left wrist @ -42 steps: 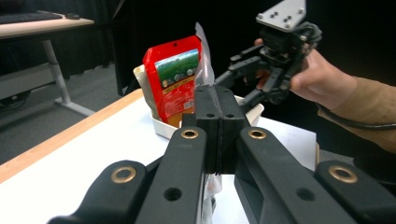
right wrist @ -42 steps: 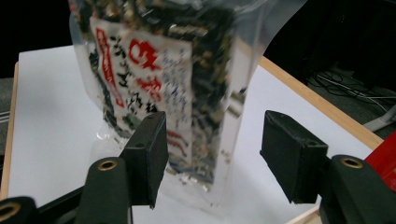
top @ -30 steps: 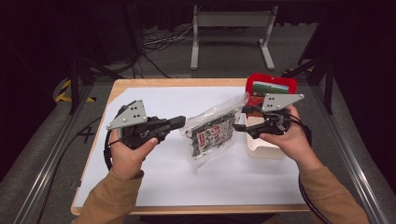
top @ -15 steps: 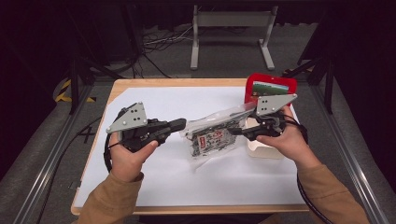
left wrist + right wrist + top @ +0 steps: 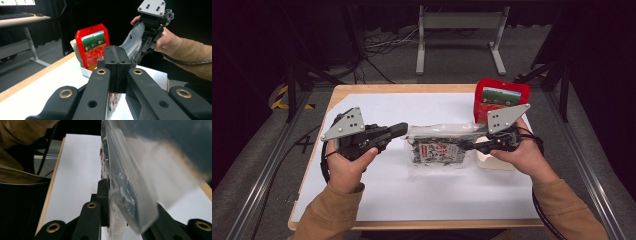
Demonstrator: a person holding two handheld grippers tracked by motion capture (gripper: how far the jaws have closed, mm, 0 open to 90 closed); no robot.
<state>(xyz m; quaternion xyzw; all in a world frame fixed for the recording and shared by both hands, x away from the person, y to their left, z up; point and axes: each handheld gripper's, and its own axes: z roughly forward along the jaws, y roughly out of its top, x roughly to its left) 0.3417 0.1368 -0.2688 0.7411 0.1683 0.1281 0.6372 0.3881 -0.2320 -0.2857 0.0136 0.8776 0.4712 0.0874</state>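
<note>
A clear plastic bag (image 5: 439,150) with dark contents and a red label hangs level over the white table top, held at both ends. My left gripper (image 5: 404,129) is shut on its upper left corner. In the left gripper view the jaws (image 5: 117,63) are pressed together, with the bag (image 5: 113,98) showing just below them. My right gripper (image 5: 467,145) is shut on the bag's right edge. In the right gripper view the bag (image 5: 125,182) runs up between the jaws (image 5: 110,202) and hides the right one. The right gripper (image 5: 143,50) also appears in the left gripper view, clamping the clear film.
A red package (image 5: 502,95) stands upright in a white tray (image 5: 492,162) at the table's right, just behind my right hand. The table (image 5: 412,200) has a white top with a wooden rim. A metal stand and cables sit on the floor beyond it.
The bag has swung from a slant to level and now looks stretched between the grippers. My right gripper moved left and slightly down. The left gripper has barely moved.
</note>
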